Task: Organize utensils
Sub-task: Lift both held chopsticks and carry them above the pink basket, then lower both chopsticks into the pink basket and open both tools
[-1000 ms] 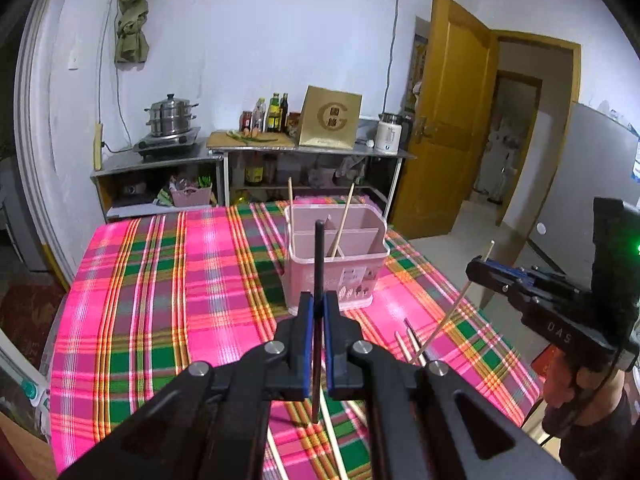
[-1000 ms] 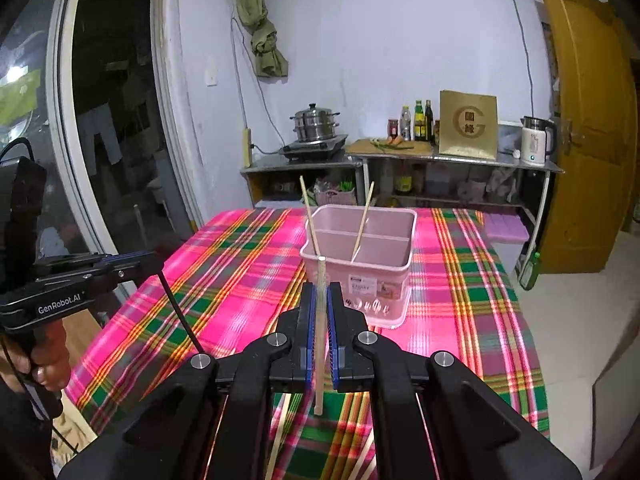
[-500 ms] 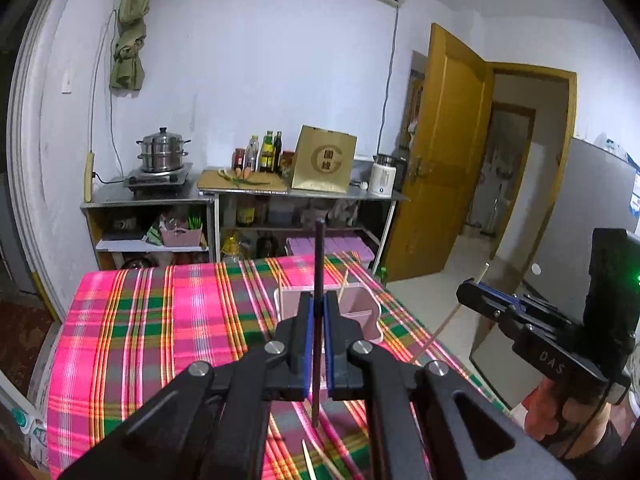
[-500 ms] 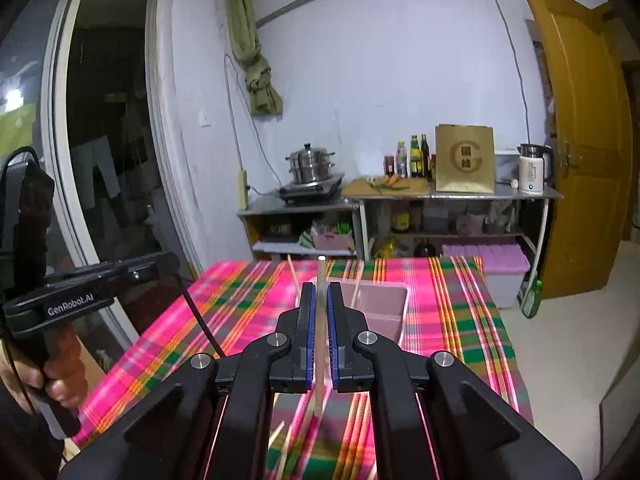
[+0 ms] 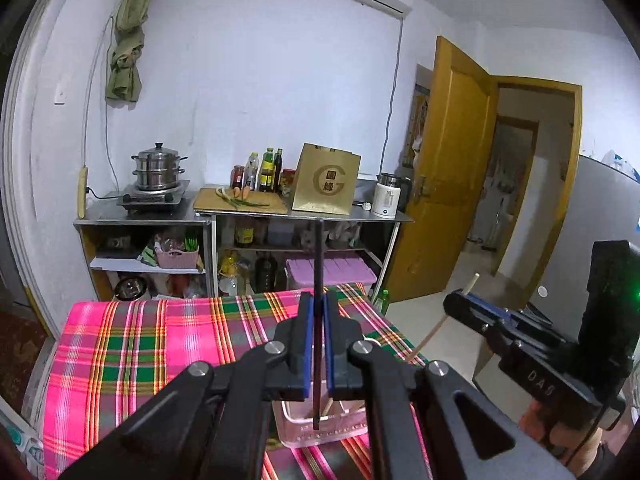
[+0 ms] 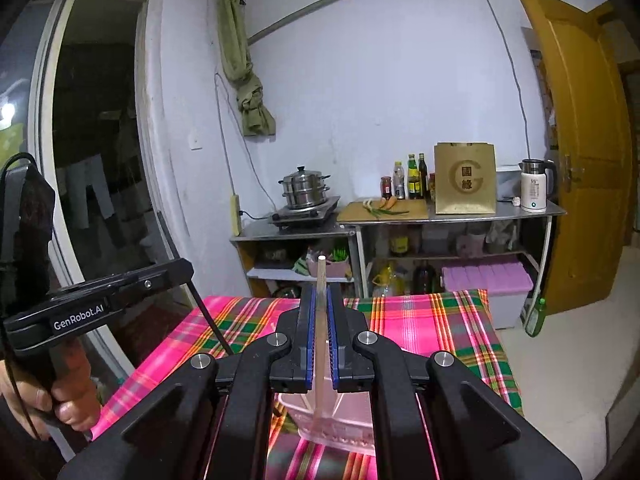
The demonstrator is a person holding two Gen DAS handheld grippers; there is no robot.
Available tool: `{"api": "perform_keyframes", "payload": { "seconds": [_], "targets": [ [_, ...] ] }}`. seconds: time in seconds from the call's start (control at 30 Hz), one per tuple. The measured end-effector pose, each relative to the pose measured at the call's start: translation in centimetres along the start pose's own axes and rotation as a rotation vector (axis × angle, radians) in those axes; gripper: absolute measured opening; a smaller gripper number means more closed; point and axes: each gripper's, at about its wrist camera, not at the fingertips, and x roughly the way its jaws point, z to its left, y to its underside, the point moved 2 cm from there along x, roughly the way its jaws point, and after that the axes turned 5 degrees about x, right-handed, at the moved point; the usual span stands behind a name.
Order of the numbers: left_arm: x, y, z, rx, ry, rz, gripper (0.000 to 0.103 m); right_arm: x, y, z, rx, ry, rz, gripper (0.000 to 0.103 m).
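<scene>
Left gripper: While it was held above the table, the left gripper was clamped on a dark chopstick, its blue pads pressed against the stick from both sides.
Dark chopstick: It was kept nearly upright, its top end raised above the pads and its lower end seen over the pink holder.
Right gripper: The right gripper was closed on a pale wooden chopstick, which was gripped upright between the blue pads.
Pale wooden chopstick: Its blunt top was seen above the jaws; its lower part was seen in front of the pink holder.
Hands: A hand was seen wrapped round the handle of the left gripper at the left edge of the right wrist view.
Utensil holder: A pink plastic utensil holder was stood on the table, just below and beyond both grippers, mostly hidden by them; sticks were seen inside it.
Table: The table was covered by a pink and green plaid cloth.
Shelving: Beyond the table, metal shelving was set against the white wall.
On the shelving: A steel steamer pot was placed on a stove; a cutting board, bottles, a gold paper bag and a white kettle were lined up beside it.
Far right: A yellow wooden door was left open.
</scene>
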Motion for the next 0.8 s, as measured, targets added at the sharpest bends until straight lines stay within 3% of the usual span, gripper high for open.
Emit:
{"api": "perform_keyframes", "payload": {
  "seconds": [0.37,0.8],
  "targets": [
    [4.0,1.5,1.9,-0.027,-0.001,0.038,0.005,5.0,2.3,-1.5,0.029,0.001,0.059,0.005],
    [8.4,5.9,3.1,-0.065,-0.007,0.157,0.005,8.9,6.5,-3.4,0.052,0.024,0.167,0.005]
  ]
}}
